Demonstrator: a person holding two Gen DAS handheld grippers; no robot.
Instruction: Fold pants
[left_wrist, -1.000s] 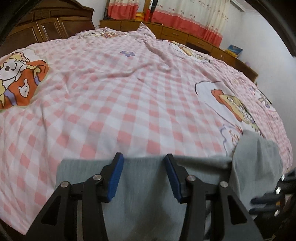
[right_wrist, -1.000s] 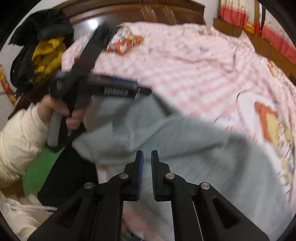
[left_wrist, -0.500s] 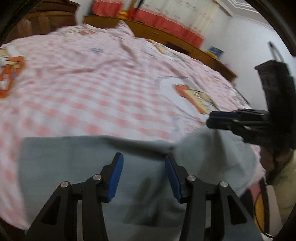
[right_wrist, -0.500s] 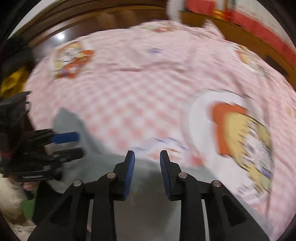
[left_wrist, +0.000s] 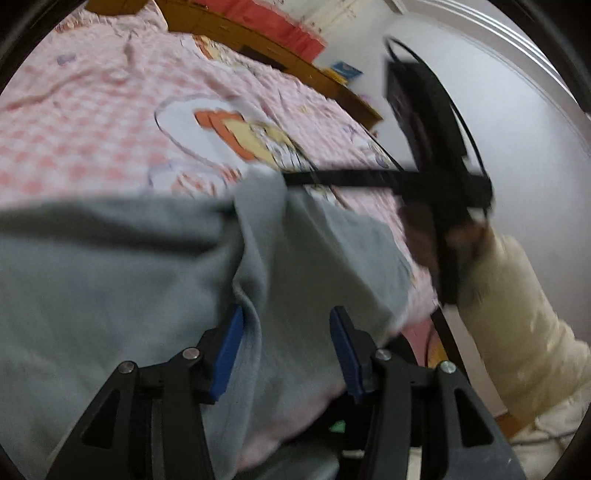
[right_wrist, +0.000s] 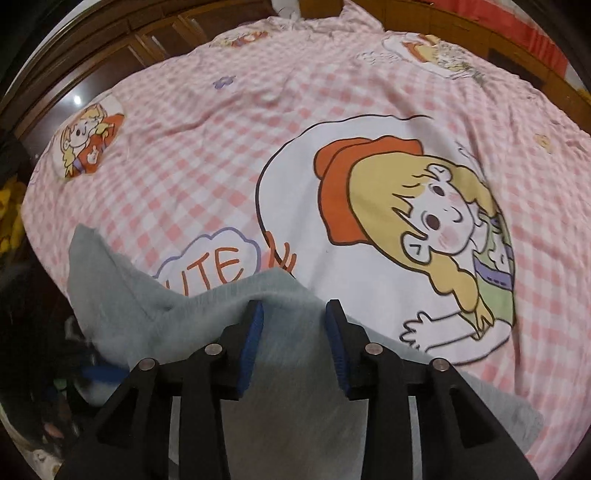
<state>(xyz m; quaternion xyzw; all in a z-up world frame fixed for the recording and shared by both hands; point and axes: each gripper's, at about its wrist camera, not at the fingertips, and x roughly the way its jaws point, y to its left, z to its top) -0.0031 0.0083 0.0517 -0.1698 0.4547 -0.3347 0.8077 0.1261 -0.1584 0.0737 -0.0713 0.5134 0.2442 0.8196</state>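
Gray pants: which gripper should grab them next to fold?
Probably the right gripper: its open jaws sit at the gray pants raised edge. The left gripper hangs open over mid-cloth.

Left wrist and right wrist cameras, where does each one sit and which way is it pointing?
Left wrist: rides the open left gripper above the grey fabric pants, facing rightward across the pink checked bedsheet; shows the right gripper tool and a cream sleeve.
Right wrist: rides the open right gripper over the pants, facing up the bed toward the dark wooden headboard.
Shared: pants, bedsheet.
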